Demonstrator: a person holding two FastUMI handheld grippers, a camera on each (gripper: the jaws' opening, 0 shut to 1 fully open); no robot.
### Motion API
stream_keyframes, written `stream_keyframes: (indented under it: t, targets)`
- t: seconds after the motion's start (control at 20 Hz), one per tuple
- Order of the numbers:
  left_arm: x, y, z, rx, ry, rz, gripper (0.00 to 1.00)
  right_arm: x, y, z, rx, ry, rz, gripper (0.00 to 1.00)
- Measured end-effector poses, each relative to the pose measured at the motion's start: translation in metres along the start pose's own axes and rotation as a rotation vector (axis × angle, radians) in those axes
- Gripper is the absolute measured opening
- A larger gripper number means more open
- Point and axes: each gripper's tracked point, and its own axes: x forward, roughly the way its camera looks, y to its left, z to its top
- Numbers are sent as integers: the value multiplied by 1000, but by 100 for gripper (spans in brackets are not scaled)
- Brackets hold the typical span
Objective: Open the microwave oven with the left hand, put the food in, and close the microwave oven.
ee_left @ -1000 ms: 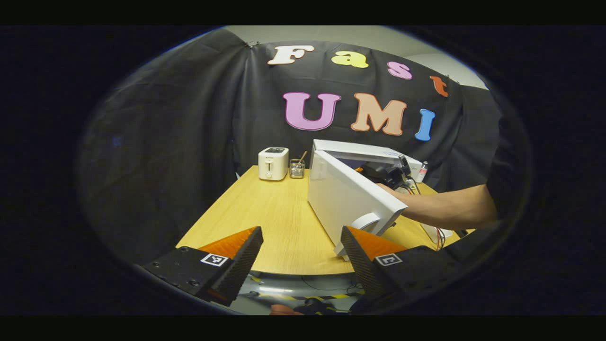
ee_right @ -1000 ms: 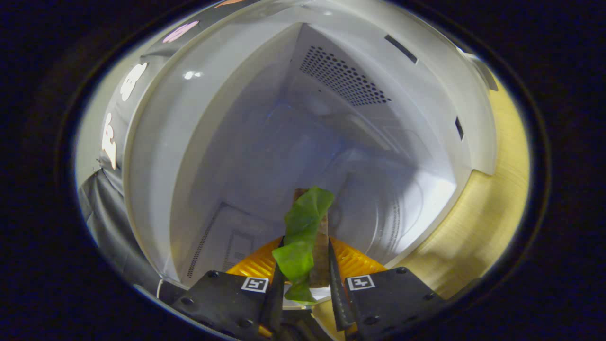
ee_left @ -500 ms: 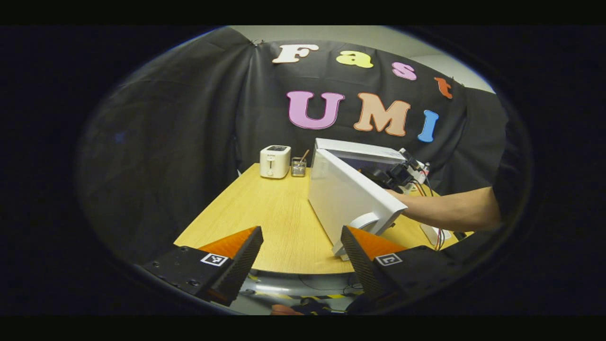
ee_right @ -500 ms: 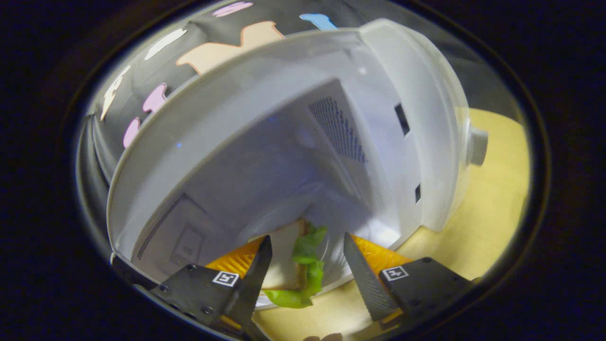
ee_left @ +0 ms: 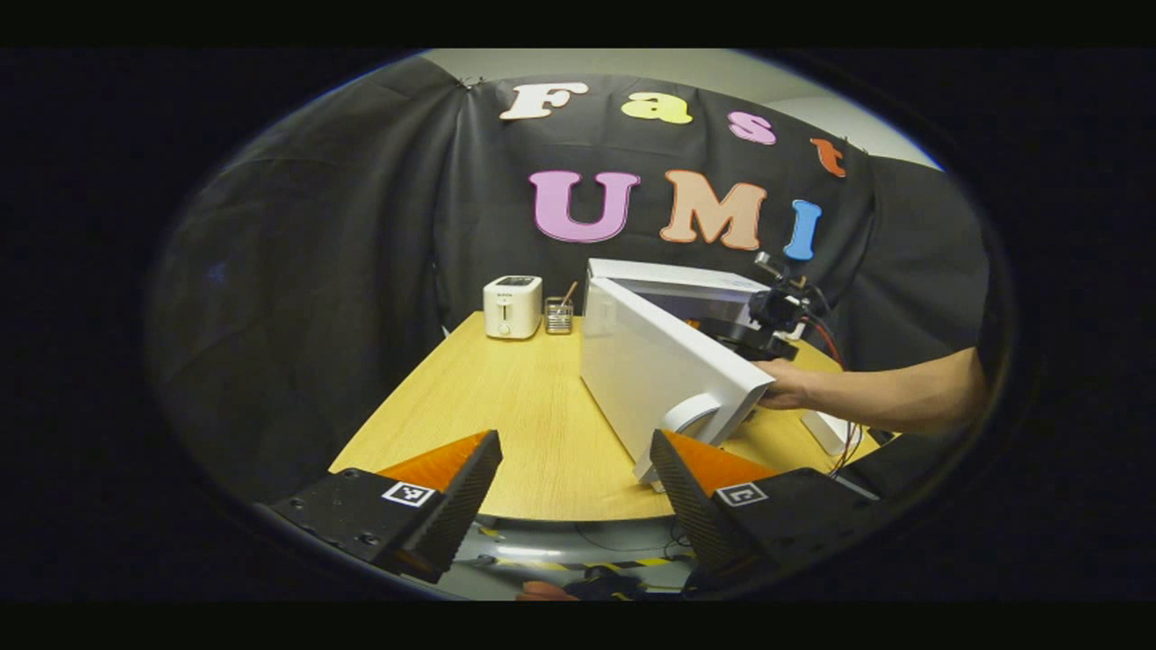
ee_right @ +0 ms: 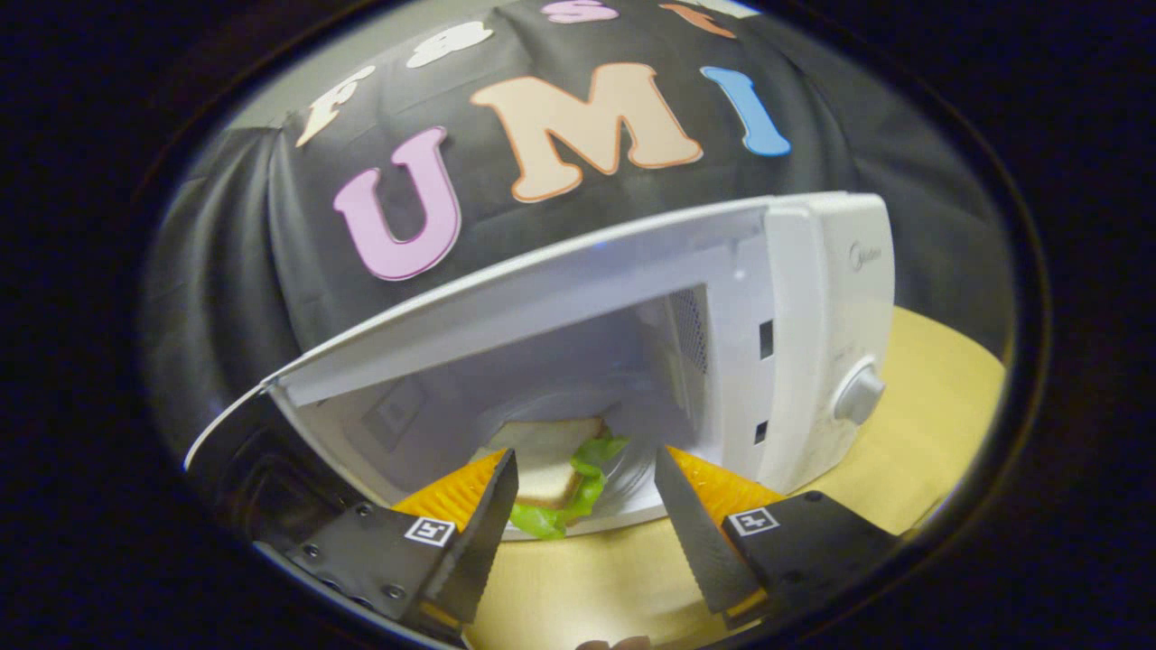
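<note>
Wooden table (ee_left: 506,406) holds the microwave (ee_right: 813,343), its door (ee_left: 659,370) wide open, the sandwich (ee_right: 551,469) inside low in the middle, both the right gripper (ee_right: 582,515) and left gripper (ee_left: 573,496) spread and empty, so the closing door could bump the lettuce sticking out.

A wooden table (ee_left: 533,406) occupies the centre of the left gripper view. At its far end, left of frame centre, a white toaster (ee_left: 512,307) stands upright. Just beside it to the right stands a small clear glass jar (ee_left: 559,317) with a thin stick leaning out of it. Red and dark cables (ee_left: 824,336) hang at the right. Black-and-yellow striped floor tape (ee_left: 587,563) shows below the table's near edge.
</note>
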Motion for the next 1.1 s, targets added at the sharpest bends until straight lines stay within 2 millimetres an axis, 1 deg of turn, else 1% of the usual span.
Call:
stream_keyframes:
  t: [0.1,0.2,0.25,0.3,0.35,0.4,0.45,0.5,0.55,0.65,0.7,0.75,0.85,0.9,0.95,1.0,1.05,1.1]
  targets:
    - [4,1,2,21,-13,0,98,-27,1,13,-79,-32,47,83]
    - [10,-2,2,36,-18,-5,97,-62,4,23,-141,-48,107,83]
    - [14,-3,4,42,-24,-7,97,-78,2,27,-176,-52,126,83]
    - [18,-6,7,52,-34,-10,98,-95,0,32,-216,-64,149,94]
    - [22,-9,9,64,-40,-10,98,-111,-2,40,-257,-80,169,93]
    - [27,-12,10,74,-46,-10,97,-125,-7,46,-298,-94,187,83]
    - [33,-13,11,83,-49,-5,97,-137,-12,54,-333,-109,202,82]
    - [38,-13,12,87,-53,4,97,-148,-19,63,-361,-128,209,83]
    - [42,-11,11,85,-48,18,97,-158,-26,72,-386,-135,221,95]
    - [47,-8,9,56,-35,38,96,-173,-43,93,-415,-163,209,96]
    - [48,-7,10,47,-33,43,96,-179,-48,104,-417,-182,203,100]
    - [49,-6,12,46,-38,50,96,-186,-52,116,-418,-199,201,96]
    - [52,-8,19,57,-60,51,96,-198,-62,134,-423,-227,197,96]
    - [55,-10,18,66,-46,56,95,-202,-65,141,-429,-236,195,96]
    - [59,-7,13,85,-21,86,88,-206,-68,148,-439,-245,196,96]
    - [62,-2,10,106,-6,126,79,-209,-69,156,-444,-259,195,96]
    - [64,-1,11,119,3,150,53,-213,-69,162,-449,-272,198,96]
    - [66,-5,8,114,18,147,27,-216,-71,166,-454,-280,201,96]
